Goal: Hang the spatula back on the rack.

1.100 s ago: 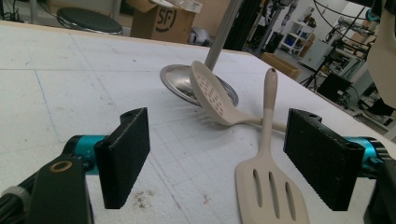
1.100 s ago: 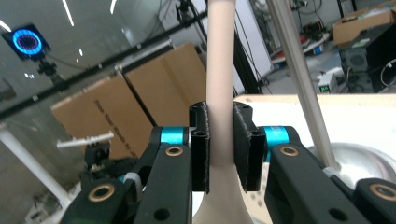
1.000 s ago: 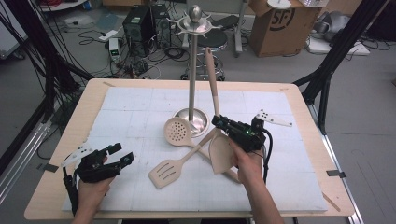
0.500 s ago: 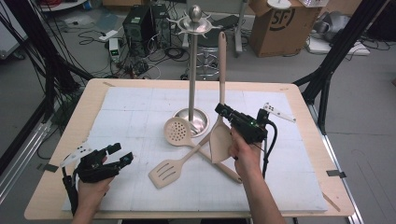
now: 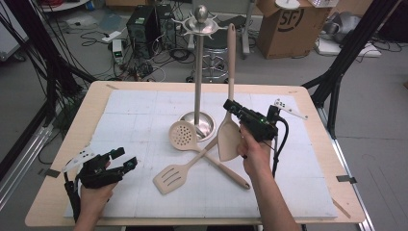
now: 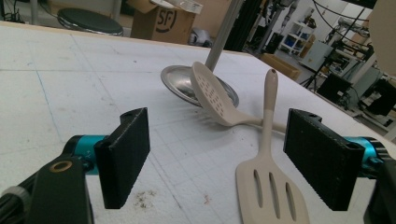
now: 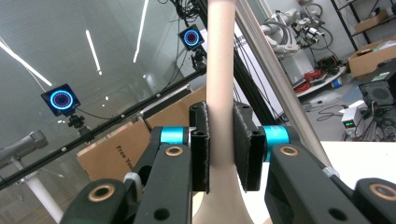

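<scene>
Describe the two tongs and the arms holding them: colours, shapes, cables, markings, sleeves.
Both tongs, left and right, are black, each with two flat rectangular jaws faced with ribbed black pads. In the gripper views, teal collars sit behind the jaws and brass-coloured rings mark the linkage pivots. A pale plate with dark dots tops each. A black cable trails from the right one. The forearms are bare, with no sleeves in sight.

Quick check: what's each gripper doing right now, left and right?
Left gripper: open, holding nothing, low over the table near the slotted spatula.
Right gripper: closed on the handle of a spoon, held upright.
</scene>
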Demonstrator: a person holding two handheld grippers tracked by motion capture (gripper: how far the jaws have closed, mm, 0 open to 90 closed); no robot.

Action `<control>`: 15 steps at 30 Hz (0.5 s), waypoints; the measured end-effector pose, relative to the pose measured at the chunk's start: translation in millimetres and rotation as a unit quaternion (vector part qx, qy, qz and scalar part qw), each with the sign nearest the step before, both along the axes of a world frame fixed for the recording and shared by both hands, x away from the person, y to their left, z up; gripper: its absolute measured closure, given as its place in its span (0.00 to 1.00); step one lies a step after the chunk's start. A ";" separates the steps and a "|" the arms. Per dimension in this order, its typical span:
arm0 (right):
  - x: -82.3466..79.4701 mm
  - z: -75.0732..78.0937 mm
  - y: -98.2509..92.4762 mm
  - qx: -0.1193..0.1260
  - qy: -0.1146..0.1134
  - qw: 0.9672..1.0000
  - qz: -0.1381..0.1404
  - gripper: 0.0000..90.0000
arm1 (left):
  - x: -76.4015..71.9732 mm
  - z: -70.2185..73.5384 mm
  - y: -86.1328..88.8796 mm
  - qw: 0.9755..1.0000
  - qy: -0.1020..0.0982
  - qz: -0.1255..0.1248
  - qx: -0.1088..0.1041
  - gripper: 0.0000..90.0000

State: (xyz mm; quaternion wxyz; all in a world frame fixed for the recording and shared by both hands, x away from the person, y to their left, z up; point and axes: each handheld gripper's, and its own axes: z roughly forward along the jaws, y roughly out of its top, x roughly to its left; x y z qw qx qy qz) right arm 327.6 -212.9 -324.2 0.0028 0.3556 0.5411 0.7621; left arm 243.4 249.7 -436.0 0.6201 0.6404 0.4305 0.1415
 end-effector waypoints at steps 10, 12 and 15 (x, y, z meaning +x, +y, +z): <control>12.4 -0.7 1.1 0.006 0.010 1.000 0.013 0.88 | 0.4 0.0 0.8 1.000 0.001 0.000 -0.002 0.26; 14.1 -1.5 1.4 0.007 0.012 1.000 0.011 0.88 | 0.5 -0.1 1.0 1.000 0.001 0.000 -0.002 0.26; 15.5 -2.3 1.4 0.010 0.013 1.000 0.013 0.88 | 0.4 0.1 1.6 1.000 0.000 0.000 -0.001 0.26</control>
